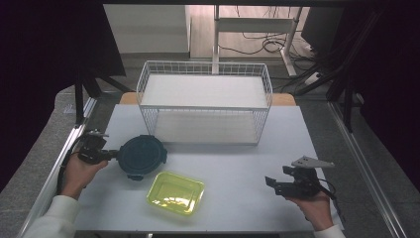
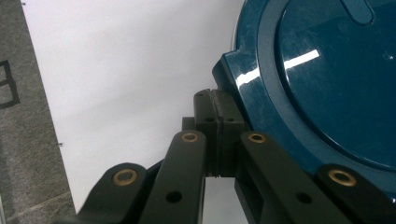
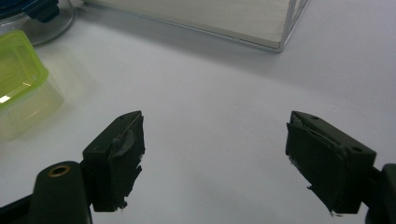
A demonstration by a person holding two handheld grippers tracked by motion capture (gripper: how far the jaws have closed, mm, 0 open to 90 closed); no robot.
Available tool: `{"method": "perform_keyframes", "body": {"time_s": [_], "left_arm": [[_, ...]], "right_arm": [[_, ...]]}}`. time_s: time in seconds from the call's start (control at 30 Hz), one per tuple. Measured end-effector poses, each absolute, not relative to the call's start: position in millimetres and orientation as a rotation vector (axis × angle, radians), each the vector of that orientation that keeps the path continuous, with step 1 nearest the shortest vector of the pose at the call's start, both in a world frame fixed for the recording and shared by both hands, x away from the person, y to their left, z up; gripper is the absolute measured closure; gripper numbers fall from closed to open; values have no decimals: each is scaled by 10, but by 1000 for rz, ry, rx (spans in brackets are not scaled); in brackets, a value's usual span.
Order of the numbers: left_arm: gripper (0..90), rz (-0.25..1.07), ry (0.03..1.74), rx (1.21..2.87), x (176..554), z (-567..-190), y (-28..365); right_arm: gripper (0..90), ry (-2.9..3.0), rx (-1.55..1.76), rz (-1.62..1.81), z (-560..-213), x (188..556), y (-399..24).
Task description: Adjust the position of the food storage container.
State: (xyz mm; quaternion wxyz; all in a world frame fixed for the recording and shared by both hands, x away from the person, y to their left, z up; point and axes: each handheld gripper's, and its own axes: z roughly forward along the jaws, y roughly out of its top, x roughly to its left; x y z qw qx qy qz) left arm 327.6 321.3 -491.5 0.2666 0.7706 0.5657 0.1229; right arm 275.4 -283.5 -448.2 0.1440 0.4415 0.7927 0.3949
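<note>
A round container with a dark blue clip lid point(image 1: 142, 156) sits at the left of the white table. My left gripper point(image 1: 113, 154) lies level at its left rim with the jaws pressed together. In the left gripper view the shut tips point(image 2: 215, 100) rest beside a lid clasp of the blue lid point(image 2: 327, 84), and I see nothing between the pads. A yellow-green rectangular tub point(image 1: 176, 192) stands in front of the round container. My right gripper point(image 1: 270, 183) is at the right front, open and holding nothing; its jaws point(image 3: 215, 158) stand wide over bare table, with the tub point(image 3: 18, 79) off to their left.
A white wire two-level rack point(image 1: 205, 101) stands at the back middle of the table point(image 1: 237, 158); its lower corner point(image 3: 280, 28) lies ahead of the right gripper. Metal rails run along both table sides. Dark curtains hang left and right.
</note>
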Motion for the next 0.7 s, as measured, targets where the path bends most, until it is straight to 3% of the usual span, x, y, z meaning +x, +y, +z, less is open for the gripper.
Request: {"method": "perform_keyframes", "body": {"time_s": [0.7], "left_arm": [[900,319,1520,2025,3287,-4903,3172]], "right_arm": [[192,2290,1294,1163,-4472,2760,-2811]]}}
